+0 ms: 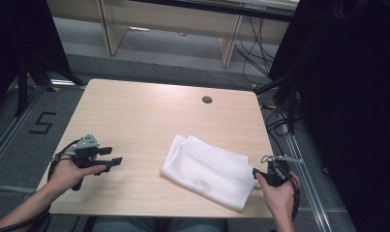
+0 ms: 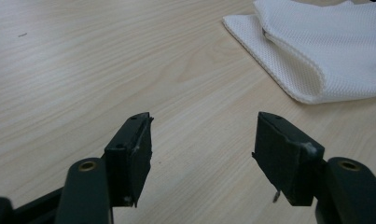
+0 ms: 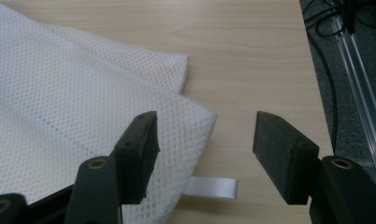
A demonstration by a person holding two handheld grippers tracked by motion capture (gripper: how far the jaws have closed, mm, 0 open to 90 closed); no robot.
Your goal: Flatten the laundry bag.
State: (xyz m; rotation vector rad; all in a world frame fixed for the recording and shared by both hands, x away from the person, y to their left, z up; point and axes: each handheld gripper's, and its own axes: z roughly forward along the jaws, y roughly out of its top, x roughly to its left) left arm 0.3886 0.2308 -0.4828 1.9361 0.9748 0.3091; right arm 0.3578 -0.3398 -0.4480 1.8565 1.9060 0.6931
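My right hand-held gripper, jaws apart, hovers at the corner of the folded white mesh cloth on the worktop; my left hand-held gripper gapes well clear. Closing may pinch one layer only, dragging the fold apart.

A lab or recording room is showing here: black curtains are hanging at three and nine o'clock, cables are trailing over grey carpet at one o'clock, a taped number is marking the floor.
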